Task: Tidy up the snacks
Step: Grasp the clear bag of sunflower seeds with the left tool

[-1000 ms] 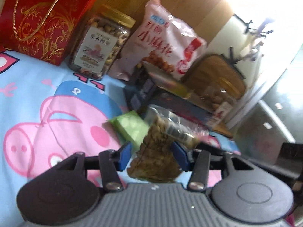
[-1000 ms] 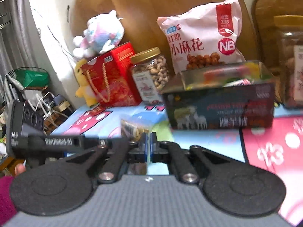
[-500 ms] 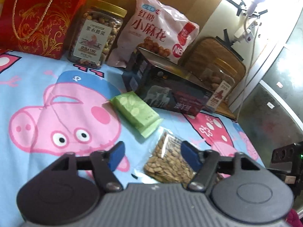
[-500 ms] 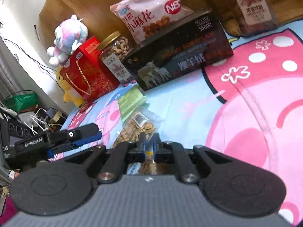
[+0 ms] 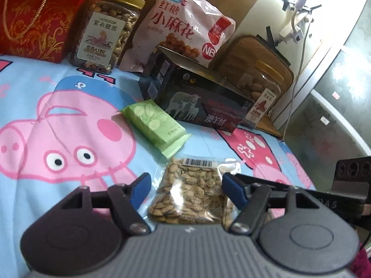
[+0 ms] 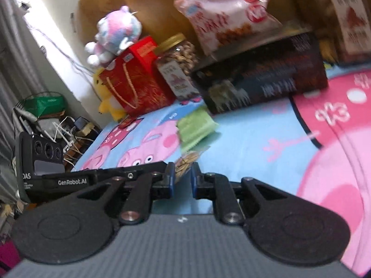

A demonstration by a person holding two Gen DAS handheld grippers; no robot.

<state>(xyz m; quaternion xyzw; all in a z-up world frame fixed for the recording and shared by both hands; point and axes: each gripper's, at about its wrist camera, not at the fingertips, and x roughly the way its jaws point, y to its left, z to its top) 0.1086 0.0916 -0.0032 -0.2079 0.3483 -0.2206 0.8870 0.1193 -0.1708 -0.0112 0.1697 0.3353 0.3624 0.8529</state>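
A clear bag of seeds [image 5: 192, 194] lies flat on the cartoon-pig sheet [image 5: 58, 120], right in front of my left gripper [image 5: 186, 190], which is open and empty with a fingertip on either side of the bag. A green snack pack [image 5: 154, 125] lies just beyond it. My right gripper [image 6: 182, 180] hovers low over the sheet with its jaws a small gap apart and nothing between them; the seed bag [image 6: 185, 162] and green pack [image 6: 197, 127] lie ahead of it. The left gripper's body [image 6: 69, 180] shows at its left.
Along the back stand a red gift bag [image 5: 34, 16], a nut jar [image 5: 106, 30], a pink snack bag [image 5: 185, 25], a dark box [image 5: 199, 99] and a second jar [image 5: 259, 92]. A plush toy [image 6: 116, 34] sits on the gift bag. The bed edge drops off at right.
My left gripper let go of the seed bag, which now lies flat on the sheet, and drew back open. My right gripper's jaws have parted slightly and it has swung left.
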